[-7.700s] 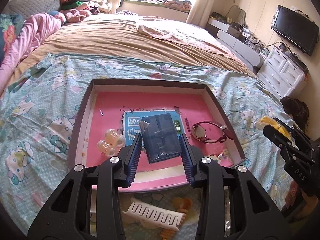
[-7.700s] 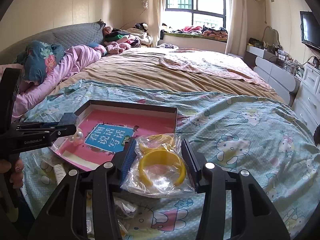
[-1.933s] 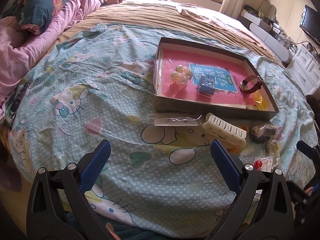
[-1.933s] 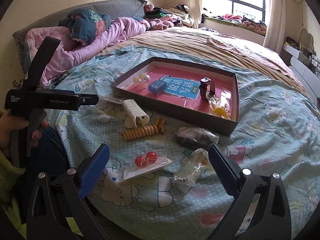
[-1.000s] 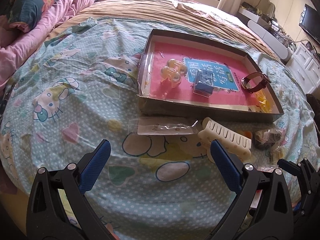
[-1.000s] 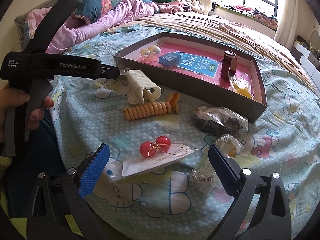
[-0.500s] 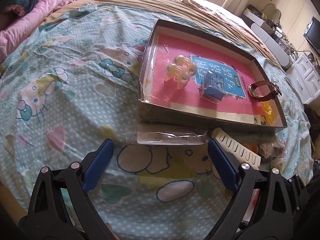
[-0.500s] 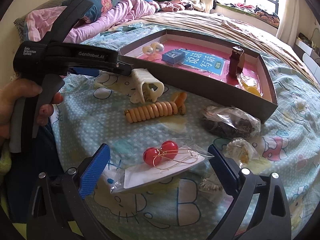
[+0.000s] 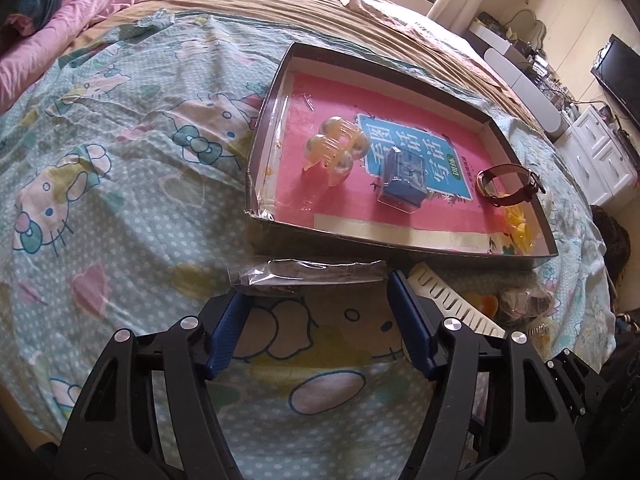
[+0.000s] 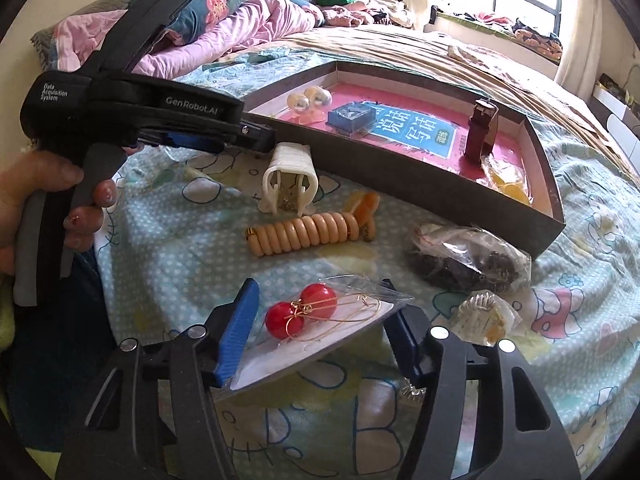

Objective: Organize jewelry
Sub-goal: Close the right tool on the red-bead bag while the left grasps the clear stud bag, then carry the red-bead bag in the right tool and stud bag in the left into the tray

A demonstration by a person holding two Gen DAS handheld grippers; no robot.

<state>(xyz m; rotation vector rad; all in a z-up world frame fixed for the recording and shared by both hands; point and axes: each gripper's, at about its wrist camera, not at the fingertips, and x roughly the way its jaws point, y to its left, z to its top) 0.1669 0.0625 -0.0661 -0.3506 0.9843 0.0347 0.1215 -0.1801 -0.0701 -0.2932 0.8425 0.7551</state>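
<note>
A dark tray [image 9: 404, 246] with a pink floor lies on the bed, holding a pearl hair clip [image 9: 334, 150], a blue box [image 9: 404, 178], a brown watch [image 9: 508, 184] and a yellow bagged item [image 9: 518, 226]. My left gripper [image 9: 316, 316] has its fingers at both ends of a clear flat packet [image 9: 308, 272] in front of the tray, closing in on it. My right gripper [image 10: 320, 336] has its fingers against both edges of a bagged card of red cherry earrings [image 10: 308, 312]. The tray also shows in the right wrist view [image 10: 440, 188].
On the bedsheet lie a white claw clip [image 10: 290, 178], an orange spiral hair tie [image 10: 312, 232], a bag of dark beads [image 10: 468, 258] and a small bagged trinket [image 10: 486, 318]. Pink bedding [image 10: 248, 28] lies far left. A white dresser [image 9: 600, 156] stands right.
Both grippers have moved forward and down and narrowed from wide open. The left now brackets the clear packet; the right has closed onto the cherry earring card.
</note>
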